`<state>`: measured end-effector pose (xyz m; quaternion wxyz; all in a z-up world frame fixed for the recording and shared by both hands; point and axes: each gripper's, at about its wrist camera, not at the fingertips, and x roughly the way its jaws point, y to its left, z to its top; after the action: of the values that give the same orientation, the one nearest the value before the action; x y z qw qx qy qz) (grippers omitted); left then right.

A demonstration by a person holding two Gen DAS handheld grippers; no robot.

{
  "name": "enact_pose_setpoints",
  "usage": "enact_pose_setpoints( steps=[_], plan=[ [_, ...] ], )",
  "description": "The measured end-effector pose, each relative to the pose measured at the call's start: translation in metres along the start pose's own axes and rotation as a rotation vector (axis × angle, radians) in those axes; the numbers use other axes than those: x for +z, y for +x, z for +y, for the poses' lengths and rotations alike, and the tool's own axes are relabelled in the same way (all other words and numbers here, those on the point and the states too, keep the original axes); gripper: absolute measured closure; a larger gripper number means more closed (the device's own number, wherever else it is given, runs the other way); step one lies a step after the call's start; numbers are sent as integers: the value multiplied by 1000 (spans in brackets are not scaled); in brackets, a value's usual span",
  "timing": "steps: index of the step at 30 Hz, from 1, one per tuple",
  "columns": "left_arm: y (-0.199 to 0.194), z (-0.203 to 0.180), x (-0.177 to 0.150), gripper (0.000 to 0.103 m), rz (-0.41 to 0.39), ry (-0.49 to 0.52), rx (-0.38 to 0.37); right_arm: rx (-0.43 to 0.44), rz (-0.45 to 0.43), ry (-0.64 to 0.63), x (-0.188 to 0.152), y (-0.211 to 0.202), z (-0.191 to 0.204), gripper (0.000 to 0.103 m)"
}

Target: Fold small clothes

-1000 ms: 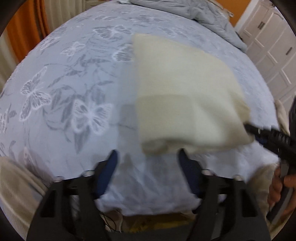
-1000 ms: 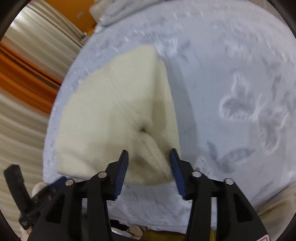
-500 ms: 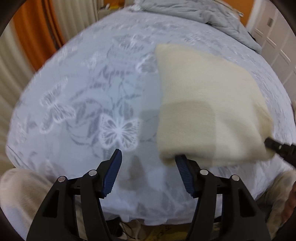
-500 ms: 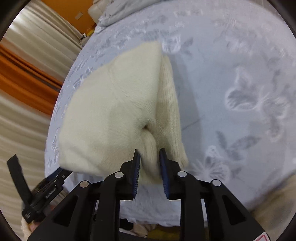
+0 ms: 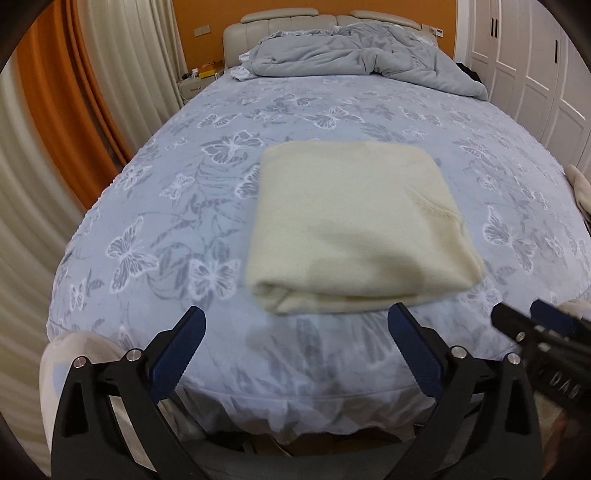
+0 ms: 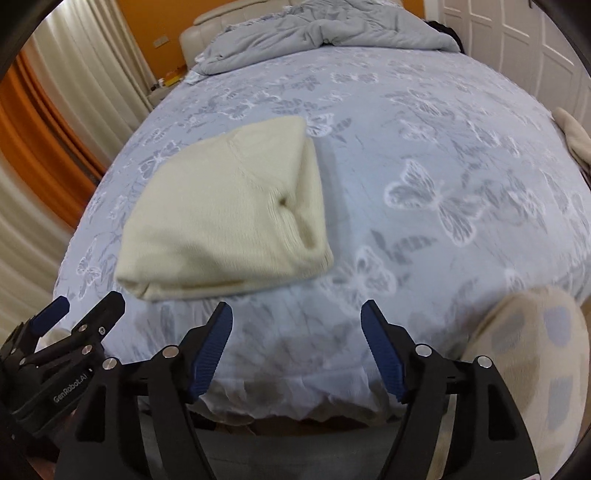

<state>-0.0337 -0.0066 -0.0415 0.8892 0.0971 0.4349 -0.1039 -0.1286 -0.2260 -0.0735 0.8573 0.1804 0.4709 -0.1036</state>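
Observation:
A cream knitted garment (image 5: 354, 225) lies folded into a thick square on the blue butterfly bedsheet (image 5: 177, 206). It also shows in the right wrist view (image 6: 229, 218), with a rolled opening at its right edge. My left gripper (image 5: 297, 332) is open and empty, hovering just short of the garment's near edge. My right gripper (image 6: 296, 328) is open and empty, to the right of the garment above the bed's foot. Each gripper shows in the other's view: the right one (image 5: 535, 325) and the left one (image 6: 77, 314).
A crumpled grey duvet (image 5: 354, 55) lies at the head of the bed by the beige headboard (image 5: 295, 18). Orange and cream curtains (image 5: 55, 110) hang on the left; white wardrobe doors (image 5: 535, 55) stand on the right. Cream cloth (image 6: 572, 136) lies at the bed's right edge.
My right gripper let go of the garment's corner, opened wide and pulled back. My left gripper also drew back and tilted up, so the whole bed is in view. The garment lies flat.

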Motion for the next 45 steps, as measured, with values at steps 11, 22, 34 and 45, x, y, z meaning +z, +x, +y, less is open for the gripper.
enact_pose_setpoints(
  steps=[11,22,34,45],
  plan=[
    [-17,-12,-14,6,-33,-25,54,-23,-31,-34,-14,-13,3,29],
    [-23,-10,-18,6,-33,-29,82,-45,-43,-53,-18,-19,8,29],
    [-21,-9,-20,7,-17,-37,83,-62,-34,-62,-20,-19,9,29],
    [-17,-8,-23,7,-1,-37,82,-71,-18,-63,-21,-16,10,29]
  ],
)
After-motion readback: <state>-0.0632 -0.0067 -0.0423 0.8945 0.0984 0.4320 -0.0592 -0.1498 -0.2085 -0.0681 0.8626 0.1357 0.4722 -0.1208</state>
